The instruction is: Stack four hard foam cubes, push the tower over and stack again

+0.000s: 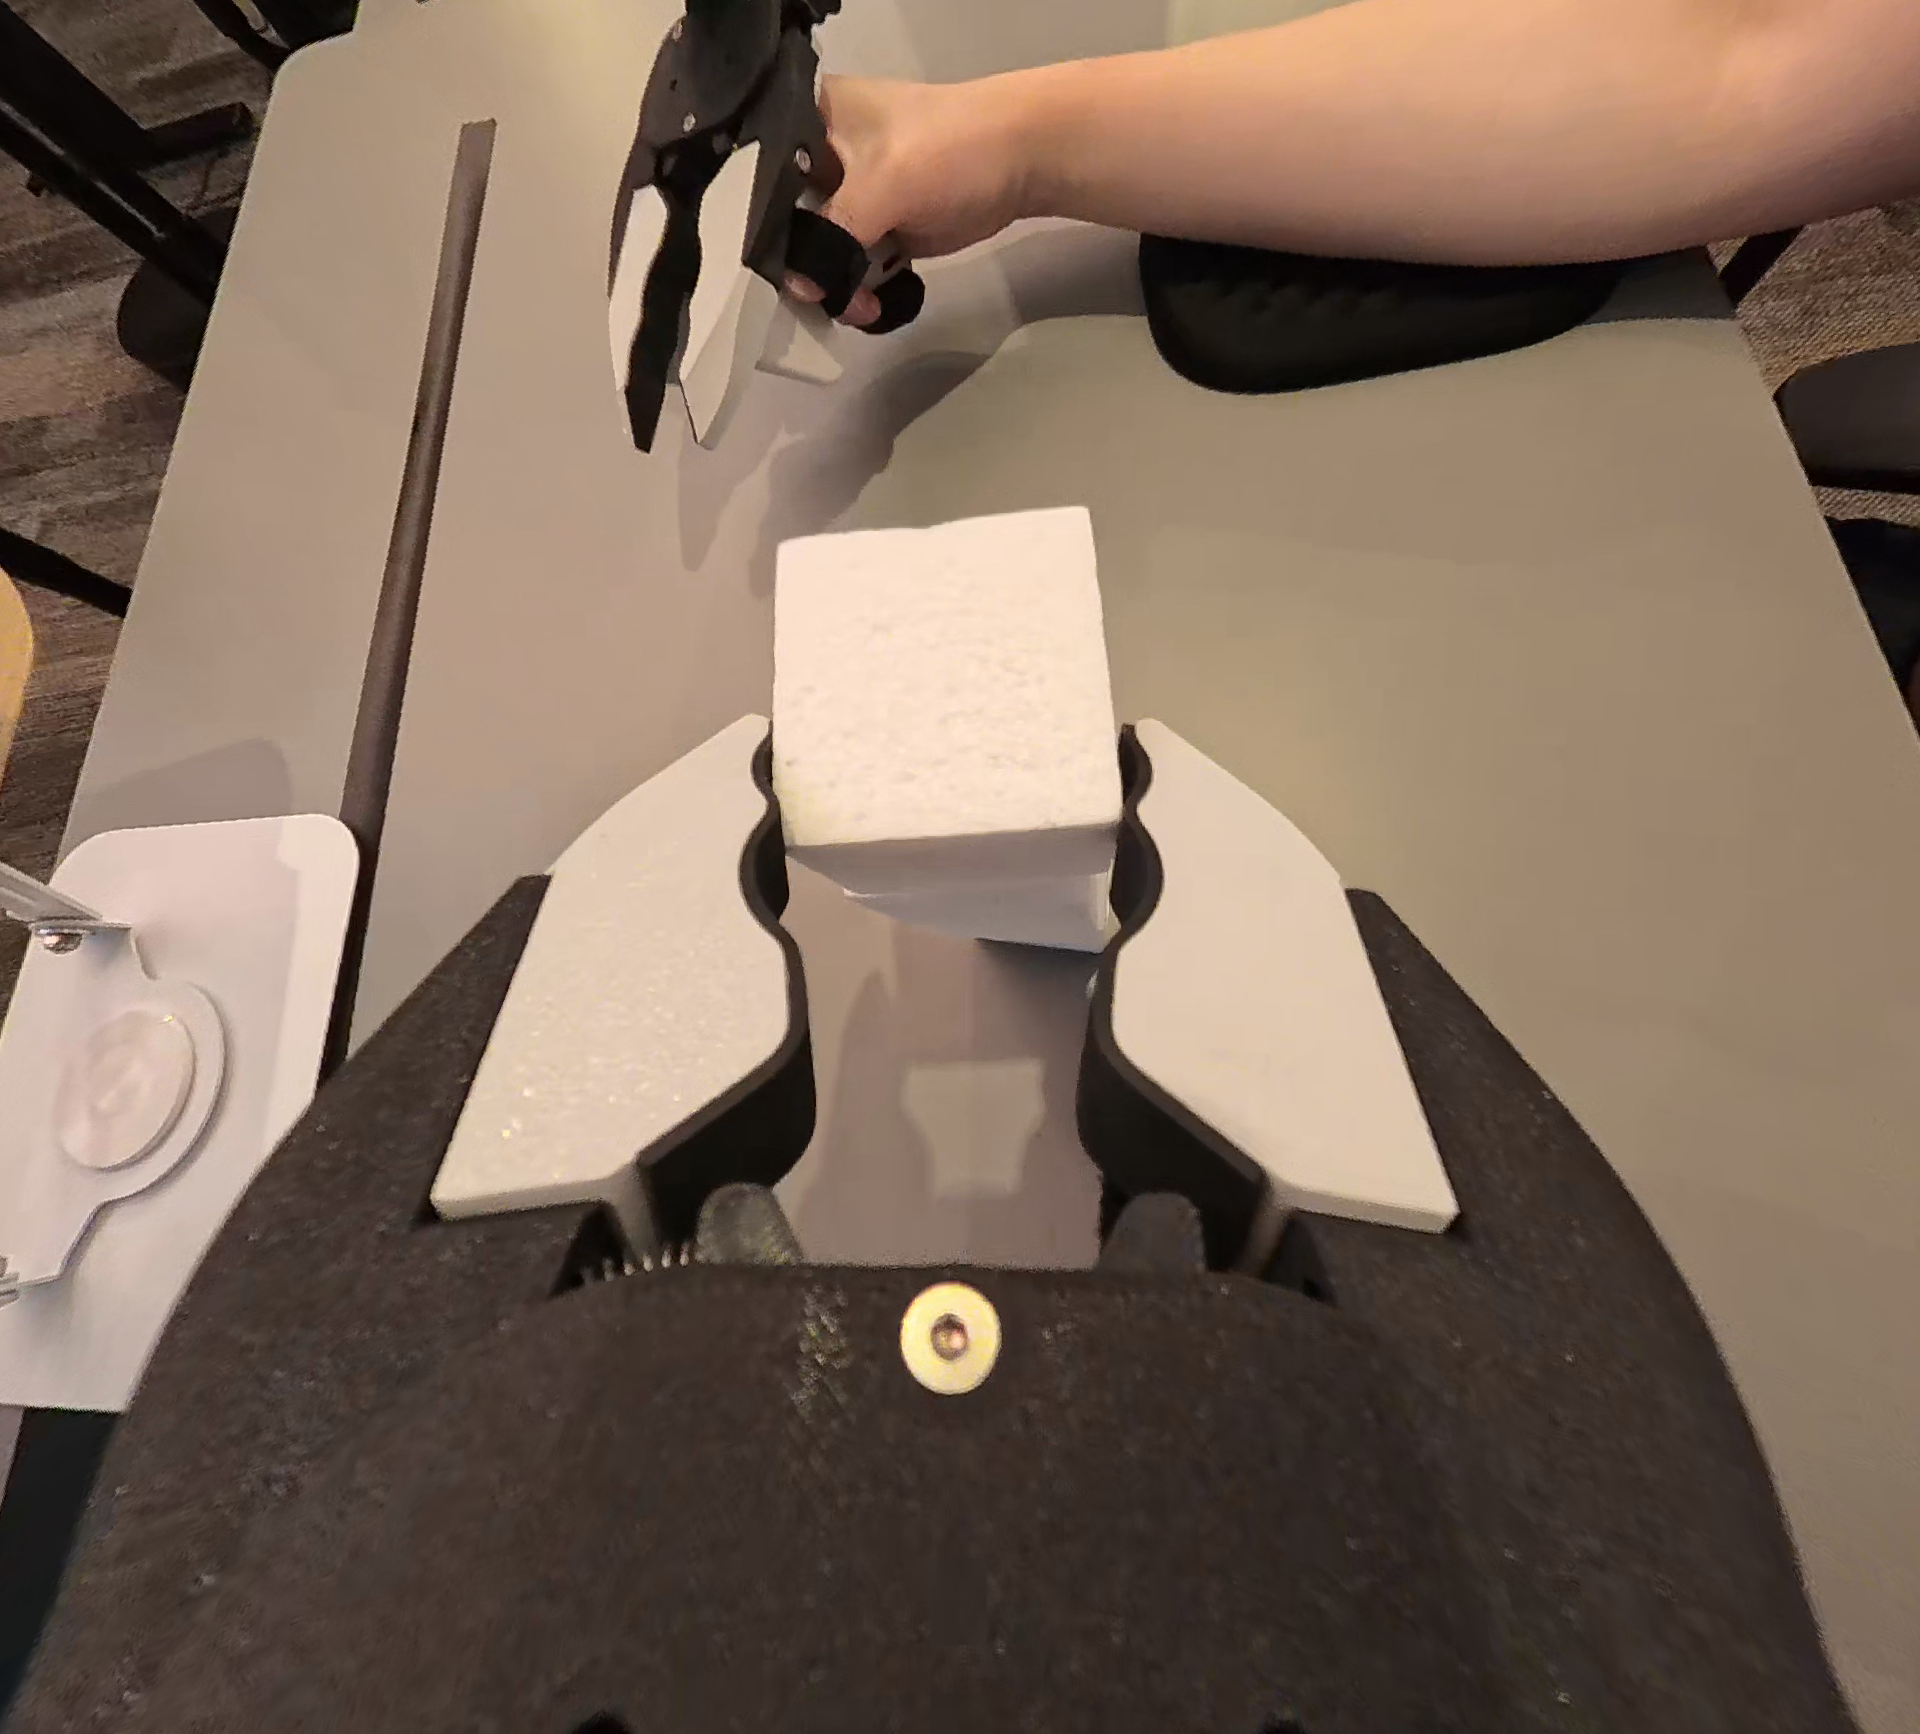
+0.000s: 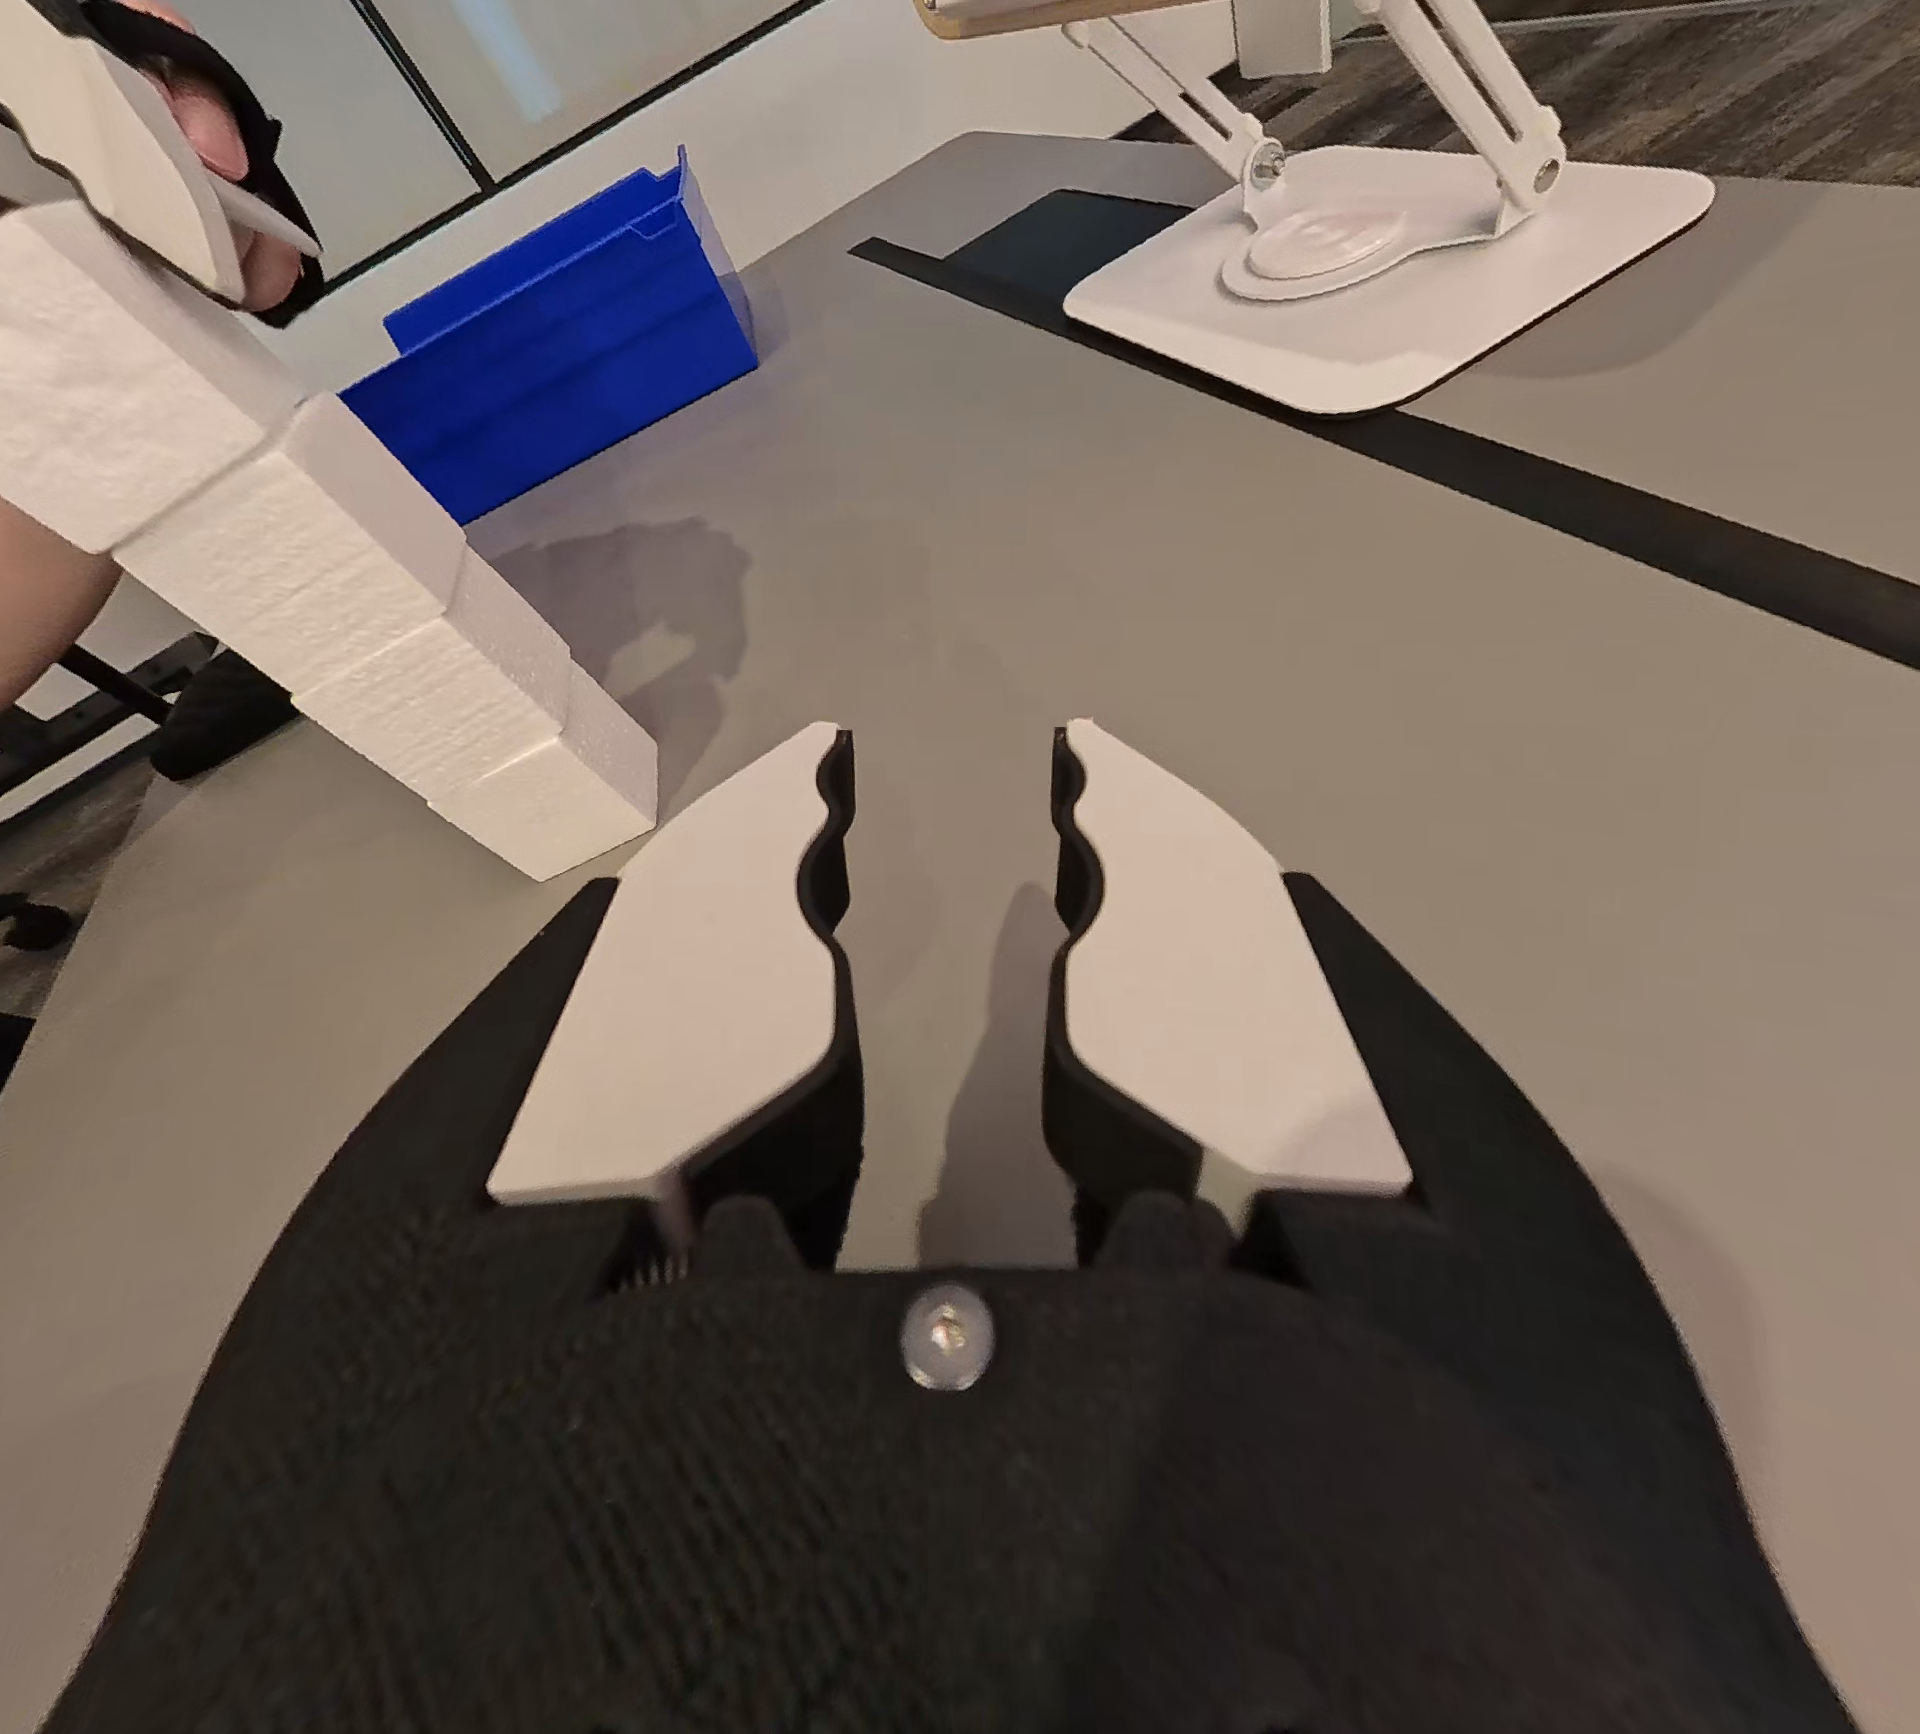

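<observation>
The left gripper (image 1: 948, 785) is clenched on the top cube (image 1: 940, 687) of a white foam tower, its two fingers pressing the cube's opposite side faces near the lower edge, and a sliver of the next cube (image 1: 987, 905) shows just beneath. In the right wrist view the tower (image 2: 343, 604) appears whole at about 9 o'clock from the right gripper (image 2: 954, 785): four cubes standing on the grey table (image 2: 1143, 645), each slightly offset from the one below so that small steps show at the seams, the upper end reaching out of the frame corner. The right gripper is released, jaws apart with only bare table between them, held near the tower's base but not touching it. In the left wrist view it hangs at about 11 o'clock beyond the tower, with the hand (image 1: 914, 167) behind it. A blue bin (image 2: 561, 354) sits at 11 o'clock in the right view and a white stand (image 2: 1382, 302) at 1 o'clock, both well apart from the tower. The cubes look like rigid expanded foam with a grainy skin, so I judge them very light and stiff, with enough texture to resist slipping, though edges could dent or crumble under a hard squeeze. Flat opposite faces, taken around mid-height, seem the best hold. Being so light and already offset, the tower will probably topple at a small nudge, and a jerky release could drag the top cube askew.
</observation>
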`<state>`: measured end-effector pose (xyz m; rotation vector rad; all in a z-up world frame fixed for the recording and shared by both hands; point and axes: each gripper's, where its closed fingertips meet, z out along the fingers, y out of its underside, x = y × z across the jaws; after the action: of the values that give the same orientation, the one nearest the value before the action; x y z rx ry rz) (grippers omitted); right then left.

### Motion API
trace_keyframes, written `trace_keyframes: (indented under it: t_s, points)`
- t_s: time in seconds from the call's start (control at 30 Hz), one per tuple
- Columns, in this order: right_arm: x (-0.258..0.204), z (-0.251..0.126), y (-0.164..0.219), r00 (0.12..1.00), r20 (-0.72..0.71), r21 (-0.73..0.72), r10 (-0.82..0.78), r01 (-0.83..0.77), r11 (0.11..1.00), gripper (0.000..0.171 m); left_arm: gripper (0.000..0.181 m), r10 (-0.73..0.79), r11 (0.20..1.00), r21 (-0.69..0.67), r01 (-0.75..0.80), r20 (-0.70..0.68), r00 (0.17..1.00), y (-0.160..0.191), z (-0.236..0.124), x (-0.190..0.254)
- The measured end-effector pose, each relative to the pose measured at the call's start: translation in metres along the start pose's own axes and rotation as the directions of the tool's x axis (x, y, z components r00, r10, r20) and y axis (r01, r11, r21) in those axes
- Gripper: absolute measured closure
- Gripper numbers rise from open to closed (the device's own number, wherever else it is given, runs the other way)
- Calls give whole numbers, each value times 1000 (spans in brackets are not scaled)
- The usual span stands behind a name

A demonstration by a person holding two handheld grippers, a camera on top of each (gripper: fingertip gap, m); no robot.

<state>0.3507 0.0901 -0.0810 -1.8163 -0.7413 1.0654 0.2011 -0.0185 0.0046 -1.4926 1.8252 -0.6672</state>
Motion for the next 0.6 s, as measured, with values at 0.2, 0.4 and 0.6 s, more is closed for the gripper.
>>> trace_keyframes:
  t_s: [0.2,0.4,0.6]
  points:
    - [-1,2,5,1000,13,-30,11,-10,1000,134,95,-45,999,-13,45,24,999,5,6,-5]
    - [-2,-3,-5,996,-35,11,-88,88,996,129,84,-95,973,221,69,107,990,-12,-35,-6]
    - [-26,-9,-22,978,17,115,-210,206,972,129,94,-233,868,492,64,291,928,10,-95,-34]
